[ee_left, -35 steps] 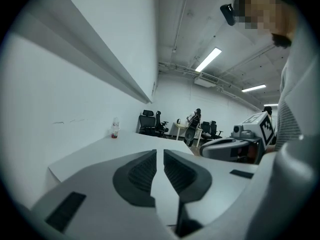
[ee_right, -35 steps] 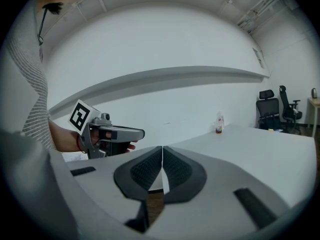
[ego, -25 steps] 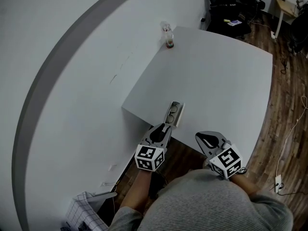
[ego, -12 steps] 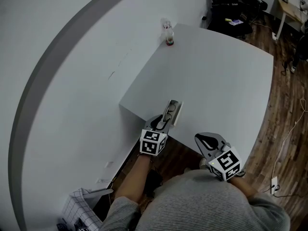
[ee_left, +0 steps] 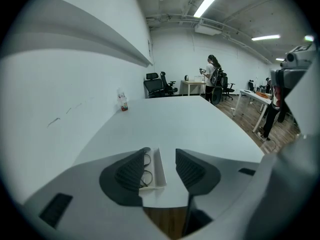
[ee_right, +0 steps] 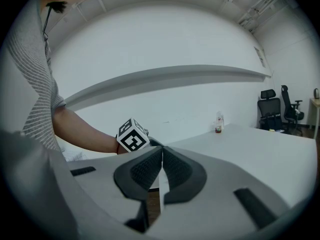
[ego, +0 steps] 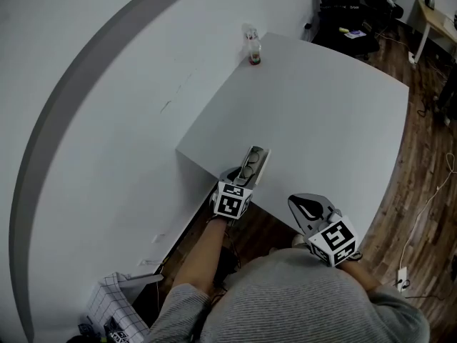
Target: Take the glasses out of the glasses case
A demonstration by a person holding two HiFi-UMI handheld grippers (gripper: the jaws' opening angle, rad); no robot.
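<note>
An open white glasses case (ego: 258, 164) lies at the table's near edge with dark-framed glasses (ego: 250, 166) inside. My left gripper (ego: 238, 176) hangs over the case's near end, tilted down, its jaws opening. In the left gripper view the case (ee_left: 159, 165) sits between the wide-apart jaws of the left gripper (ee_left: 160, 167). The glasses (ee_left: 146, 170) are partly hidden behind the left jaw, and no pad presses on anything. My right gripper (ego: 303, 207) waits off the table edge to the right. Its jaws (ee_right: 161, 156) are shut with nothing in them.
A small bottle (ego: 251, 49) stands at the white table's (ego: 321, 113) far left corner, beside the wall. Black office chairs (ego: 343, 13) and a desk lie beyond. A person (ee_left: 214, 79) stands far off. A checked basket (ego: 107, 313) sits on the floor at lower left.
My left gripper has moved forward and down from off the table edge to the case's near end. The right gripper has stayed put.
</note>
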